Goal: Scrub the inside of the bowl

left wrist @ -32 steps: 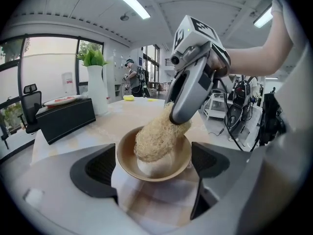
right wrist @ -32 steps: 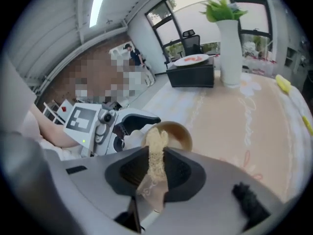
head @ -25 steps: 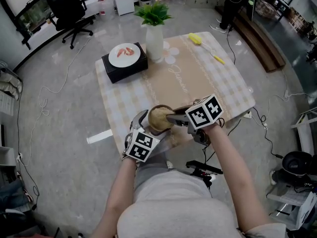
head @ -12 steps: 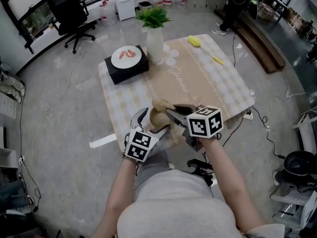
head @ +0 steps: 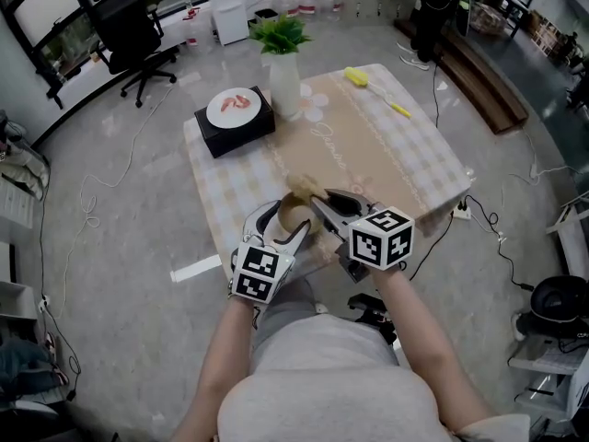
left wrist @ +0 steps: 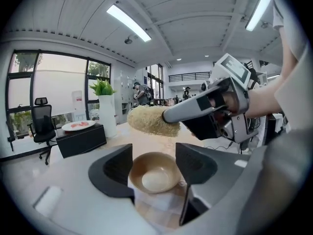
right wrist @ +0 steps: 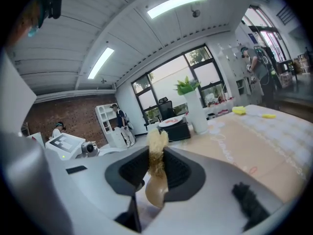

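A small tan bowl (left wrist: 155, 173) with a pale bottom sits on a white cloth at the table's near edge, between the jaws of my left gripper (left wrist: 153, 166). Those jaws are closing, and the bowl's rim meets both of them. In the head view the bowl (head: 292, 215) lies just ahead of the left gripper (head: 279, 230). My right gripper (right wrist: 155, 168) is shut on a straw-coloured fibrous scrubber (right wrist: 157, 148). The scrubber (left wrist: 152, 120) hangs in the air just above and beyond the bowl, not touching it. From the head view the scrubber (head: 303, 189) sticks out past the right gripper (head: 319, 203).
The table (head: 405, 159) carries a checked beige cloth. Farther back stand a black box with a white plate (head: 236, 109), a white vase with a green plant (head: 283, 72) and a yellow brush (head: 368, 83). An office chair (head: 129, 26) and loose cables are on the floor around.
The scrubber has come up out of the bowl and now hangs above it. The right gripper has pulled back a little toward me. The left jaws stand narrower around the bowl.
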Available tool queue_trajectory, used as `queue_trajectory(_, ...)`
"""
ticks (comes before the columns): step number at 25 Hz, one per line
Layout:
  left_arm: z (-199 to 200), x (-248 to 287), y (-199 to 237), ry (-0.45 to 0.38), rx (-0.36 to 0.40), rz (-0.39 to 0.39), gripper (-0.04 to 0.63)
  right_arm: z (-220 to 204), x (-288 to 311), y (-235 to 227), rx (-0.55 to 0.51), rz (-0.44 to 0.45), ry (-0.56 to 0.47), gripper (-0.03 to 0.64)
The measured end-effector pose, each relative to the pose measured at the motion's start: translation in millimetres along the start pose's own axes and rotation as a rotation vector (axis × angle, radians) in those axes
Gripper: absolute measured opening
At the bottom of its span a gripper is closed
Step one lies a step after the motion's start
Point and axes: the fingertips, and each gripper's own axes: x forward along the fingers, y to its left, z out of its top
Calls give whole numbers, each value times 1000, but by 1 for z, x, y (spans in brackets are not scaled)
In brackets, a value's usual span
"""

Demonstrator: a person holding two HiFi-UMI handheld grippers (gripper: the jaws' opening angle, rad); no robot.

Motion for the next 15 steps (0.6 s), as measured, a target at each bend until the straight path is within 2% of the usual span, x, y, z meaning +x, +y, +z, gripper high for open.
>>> queue_trajectory(7,11,-9,6,-50,0,75,135,0,-15,3,-36,-36,-55,94)
queue_trajectory(12,20,-14,9,-93,8,158,5,-2,-26,3,-82,-85,-68,92)
queue_trajectory(15,27,-17,9,-123,1,185,5,-3,-31,7,-137,-100,-66,92)
